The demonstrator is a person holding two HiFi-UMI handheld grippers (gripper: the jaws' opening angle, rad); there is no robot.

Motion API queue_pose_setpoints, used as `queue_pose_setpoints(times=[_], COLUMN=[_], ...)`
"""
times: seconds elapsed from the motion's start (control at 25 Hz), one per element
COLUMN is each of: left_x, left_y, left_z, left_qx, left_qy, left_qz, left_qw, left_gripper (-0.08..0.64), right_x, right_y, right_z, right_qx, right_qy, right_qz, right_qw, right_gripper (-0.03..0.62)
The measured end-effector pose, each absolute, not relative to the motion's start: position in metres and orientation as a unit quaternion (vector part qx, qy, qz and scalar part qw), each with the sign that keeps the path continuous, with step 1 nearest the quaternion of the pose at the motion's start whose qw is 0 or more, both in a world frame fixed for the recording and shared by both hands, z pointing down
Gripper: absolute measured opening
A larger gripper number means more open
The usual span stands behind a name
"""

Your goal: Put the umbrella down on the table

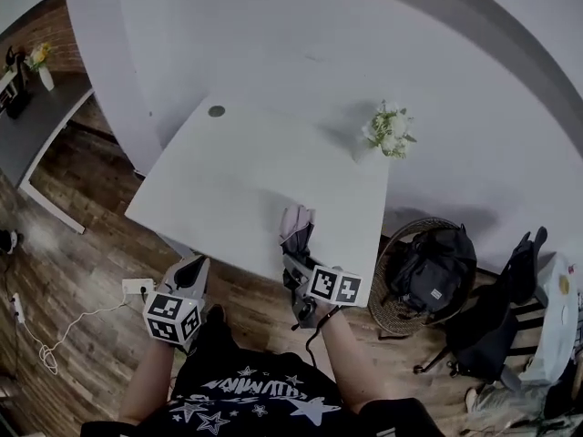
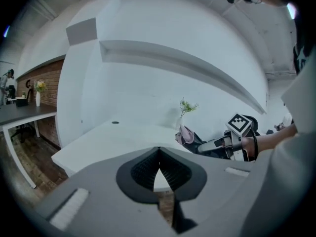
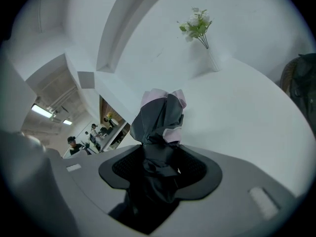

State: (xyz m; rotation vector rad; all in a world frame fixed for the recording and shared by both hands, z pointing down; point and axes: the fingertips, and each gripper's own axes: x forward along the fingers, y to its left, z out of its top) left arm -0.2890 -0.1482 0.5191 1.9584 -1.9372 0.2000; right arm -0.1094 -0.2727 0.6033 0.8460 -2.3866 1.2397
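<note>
A folded umbrella [image 1: 296,226], dark with pink panels, pokes over the near edge of the white table [image 1: 237,171]. My right gripper [image 1: 293,260] is shut on its lower part, just off the table's front edge. In the right gripper view the umbrella [image 3: 160,117] fills the space between the jaws of the right gripper [image 3: 160,164] and points across the tabletop. My left gripper [image 1: 191,267] hangs off the table's front left, its jaws meeting at the tips with nothing in them. The left gripper view shows the umbrella [image 2: 186,135] and the right gripper [image 2: 217,144] to its right.
A vase of white flowers [image 1: 387,133] stands at the table's back right. A round cable hole [image 1: 216,111] sits at the back left. A wicker basket with a black backpack [image 1: 428,267] and a dark chair [image 1: 496,312] stand on the right. A power strip [image 1: 137,287] lies on the wooden floor.
</note>
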Motion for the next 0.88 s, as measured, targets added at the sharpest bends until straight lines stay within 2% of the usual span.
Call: queue_pose_setpoints(times=[0.28, 0.88], left_x=[-0.324, -0.351], left_y=[-0.205, -0.27], left_z=[0.521, 0.545], left_qx=[0.742, 0.802], left_qy=[-0.636, -0.551], left_qz=[0.083, 0.097], left_qw=[0.194, 0.211], left_gripper=[0.003, 0.003], right_x=[-0.125, -0.146], right_y=[-0.297, -0.324], right_z=[0.608, 0.634], right_qx=[0.369, 0.461], right_qy=[-0.801, -0.751], right_qz=[0.449, 0.44], right_qw=[0.145, 0.173], right_gripper=[0.243, 0.244])
